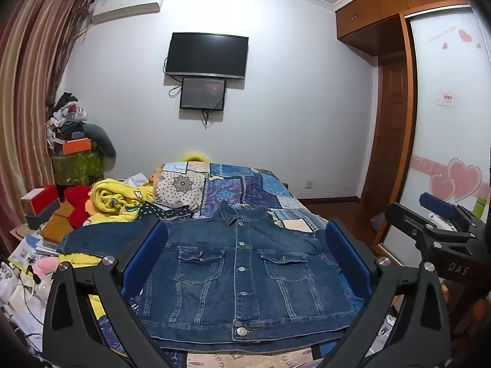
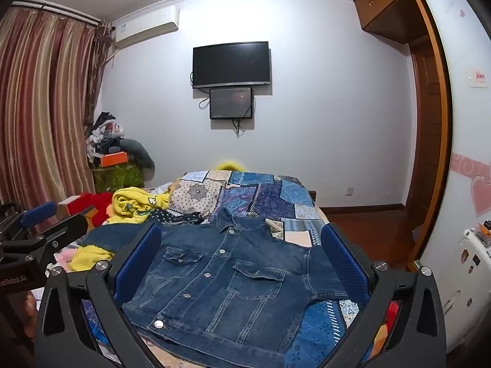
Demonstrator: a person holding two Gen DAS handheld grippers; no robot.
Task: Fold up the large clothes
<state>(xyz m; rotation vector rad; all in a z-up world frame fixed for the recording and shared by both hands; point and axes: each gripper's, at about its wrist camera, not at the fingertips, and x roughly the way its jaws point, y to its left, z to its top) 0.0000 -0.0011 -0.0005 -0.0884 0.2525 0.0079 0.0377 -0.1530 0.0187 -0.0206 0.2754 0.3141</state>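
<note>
Still, we saw the denim jacket [image 1: 242, 273] flat, buttoned, on the patchwork bedspread [image 1: 245, 184]; left gripper [image 1: 245, 257] and right gripper [image 2: 242, 263] hung spread, empty. Stiff denim could slip from a shallow pinch.

White-walled bedroom: striped curtains [image 1: 27, 98] left, wall television [image 1: 207, 55], wooden wardrobe [image 1: 396, 6] right.

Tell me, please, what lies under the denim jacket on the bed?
The jacket lies front up, buttoned, on a blue patchwork quilt, which shows beyond the collar and at both sides. A yellow cloth shows below its left sleeve. What lies directly under the body is covered.
</note>
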